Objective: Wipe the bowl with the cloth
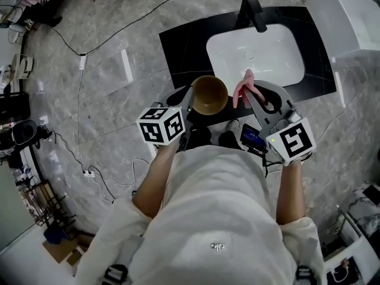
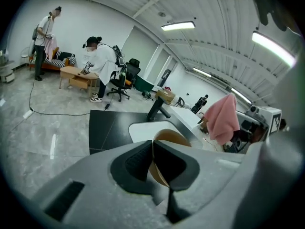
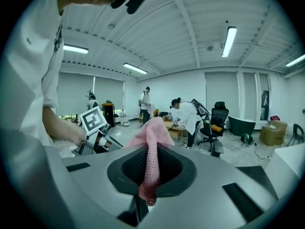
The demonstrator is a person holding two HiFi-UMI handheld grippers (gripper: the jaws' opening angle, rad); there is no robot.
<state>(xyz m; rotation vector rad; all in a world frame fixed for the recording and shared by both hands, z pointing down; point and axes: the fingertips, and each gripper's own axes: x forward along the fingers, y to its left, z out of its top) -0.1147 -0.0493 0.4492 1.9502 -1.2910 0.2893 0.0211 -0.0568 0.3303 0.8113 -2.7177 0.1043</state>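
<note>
A brown bowl (image 1: 209, 94) is held in the air in front of the black counter, with my left gripper (image 1: 191, 100) shut on its rim. In the left gripper view the thin rim of the bowl (image 2: 167, 142) stands pinched between the two dark pads. A pink cloth (image 1: 244, 88) hangs from my right gripper (image 1: 249, 92), just right of the bowl. In the right gripper view the cloth (image 3: 151, 147) is clamped between the pads and folds over them. The cloth (image 2: 222, 118) also shows at the right of the left gripper view, apart from the bowl.
A white sink basin (image 1: 256, 53) with a black tap (image 1: 252, 10) is set in a black counter (image 1: 180, 51) ahead. A white cabinet (image 1: 347, 16) stands at the far right. Cables (image 1: 80, 117) run over the grey floor at left. People (image 2: 100, 63) work at desks across the room.
</note>
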